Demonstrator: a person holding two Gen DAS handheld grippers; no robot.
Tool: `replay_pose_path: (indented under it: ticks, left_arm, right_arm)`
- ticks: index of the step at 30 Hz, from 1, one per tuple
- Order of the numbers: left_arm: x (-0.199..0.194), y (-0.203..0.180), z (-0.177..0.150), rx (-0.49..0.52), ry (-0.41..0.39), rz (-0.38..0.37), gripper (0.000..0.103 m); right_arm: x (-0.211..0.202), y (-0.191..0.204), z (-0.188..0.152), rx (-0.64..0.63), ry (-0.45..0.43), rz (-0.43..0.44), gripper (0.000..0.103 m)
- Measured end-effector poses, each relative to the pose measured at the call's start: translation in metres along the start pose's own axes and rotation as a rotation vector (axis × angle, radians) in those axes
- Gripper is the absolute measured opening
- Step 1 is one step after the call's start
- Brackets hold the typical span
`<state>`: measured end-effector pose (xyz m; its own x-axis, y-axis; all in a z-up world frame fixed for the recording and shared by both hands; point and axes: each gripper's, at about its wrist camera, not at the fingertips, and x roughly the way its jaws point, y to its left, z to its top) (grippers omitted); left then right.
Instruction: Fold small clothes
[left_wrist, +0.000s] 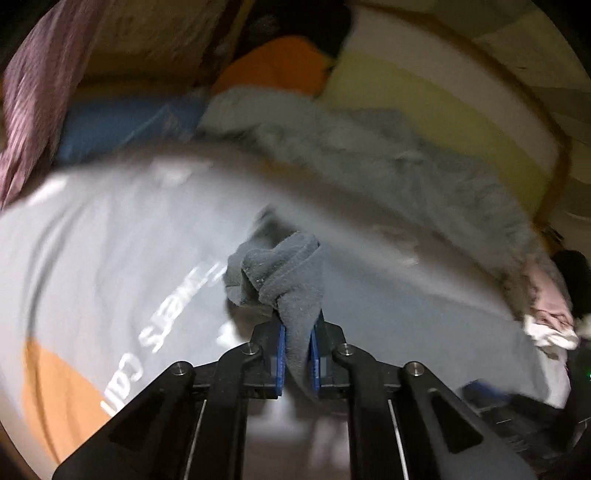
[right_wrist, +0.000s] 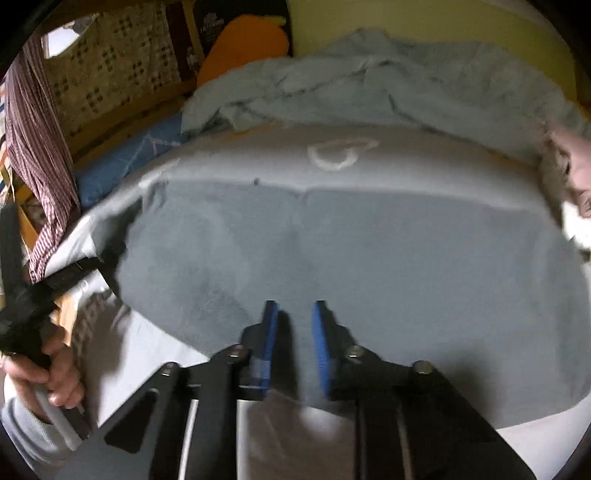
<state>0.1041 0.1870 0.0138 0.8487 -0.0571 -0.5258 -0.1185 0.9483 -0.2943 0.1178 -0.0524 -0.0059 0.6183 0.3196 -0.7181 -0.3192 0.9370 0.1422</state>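
Observation:
A small grey fleece garment (right_wrist: 332, 251) lies spread flat on a pale grey mat (right_wrist: 424, 162). My left gripper (left_wrist: 297, 332) is shut on a bunched corner of this grey garment (left_wrist: 284, 269), lifted a little above the mat (left_wrist: 110, 236). In the right wrist view the left gripper (right_wrist: 110, 254) shows at the garment's left edge, held by a hand (right_wrist: 55, 373). My right gripper (right_wrist: 294, 314) hovers over the garment's near edge, blue pads apart, nothing between them.
A crumpled light-blue cloth pile (right_wrist: 369, 77) lies behind the mat, beside a yellow striped bedsheet (left_wrist: 424, 96). An orange cushion (right_wrist: 240, 44), a blue item (right_wrist: 129, 158) and a striped maroon cloth (right_wrist: 33, 147) sit at the back left. Pink and white clothes (left_wrist: 550, 314) lie at the right.

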Motion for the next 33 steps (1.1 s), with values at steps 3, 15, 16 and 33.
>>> replay_pose_path:
  ticks: [3,15,16,33]
  left_arm:
    - [-0.017,-0.042,0.017,0.096,-0.031,-0.119,0.009]
    - [0.043,-0.178,-0.074,0.5,0.239,-0.257,0.01]
    - [0.047,-0.178,-0.084,0.505,0.26,-0.254,0.01]
    - [-0.001,-0.108,-0.048,0.348,0.108,-0.118,0.045]
  right_arm:
    - [-0.001,-0.006,-0.004,0.014,0.005,0.019,0.017]
    - [-0.104,-0.103,-0.019,0.176,-0.126,-0.088,0.018]
    - [-0.108,-0.108,-0.019,0.184,-0.131,-0.096,0.018]
    - [-0.08,-0.058,0.009,0.054,-0.151,0.163,0.018]
